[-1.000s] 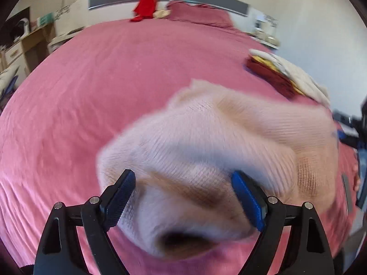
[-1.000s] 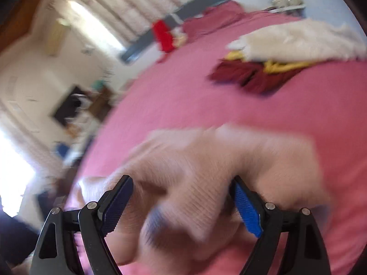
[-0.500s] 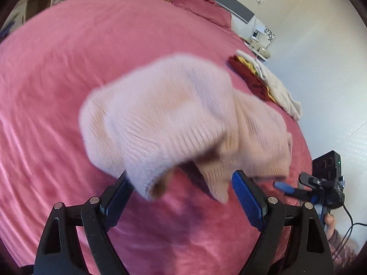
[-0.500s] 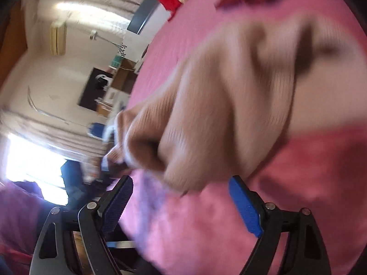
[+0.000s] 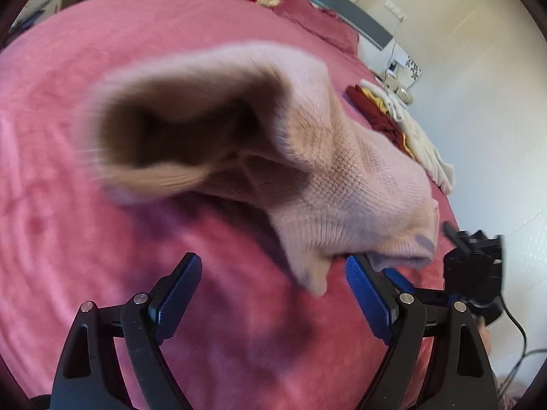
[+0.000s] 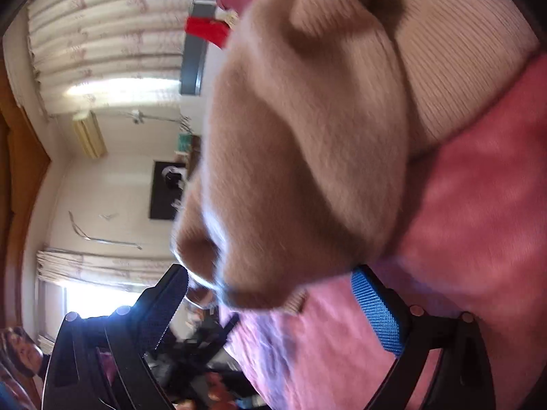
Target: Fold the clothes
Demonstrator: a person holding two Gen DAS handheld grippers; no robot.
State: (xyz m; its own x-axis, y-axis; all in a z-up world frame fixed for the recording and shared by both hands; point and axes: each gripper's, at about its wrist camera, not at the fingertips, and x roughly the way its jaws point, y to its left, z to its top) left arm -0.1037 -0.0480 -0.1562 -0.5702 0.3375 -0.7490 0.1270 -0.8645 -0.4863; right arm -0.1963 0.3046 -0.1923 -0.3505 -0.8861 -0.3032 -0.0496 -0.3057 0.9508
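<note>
Two sets of blue-padded jaws stand wide at the bottom of both views. The left gripper (image 5: pixel 273 294) is empty, nothing pressed between its pads. The right gripper (image 6: pixel 273 304) is opening, the cloth just above its fingertips, not pinched. The pale pink knitted garment (image 5: pixel 342 188) fills mid-frame, blurred, over the pink bedspread (image 5: pixel 68 239). Farther off, at the right edge, lies a pile of clothes (image 5: pixel 393 126). With neither gripper holding it, the knit may land bunched, spoiling the fold.
</note>
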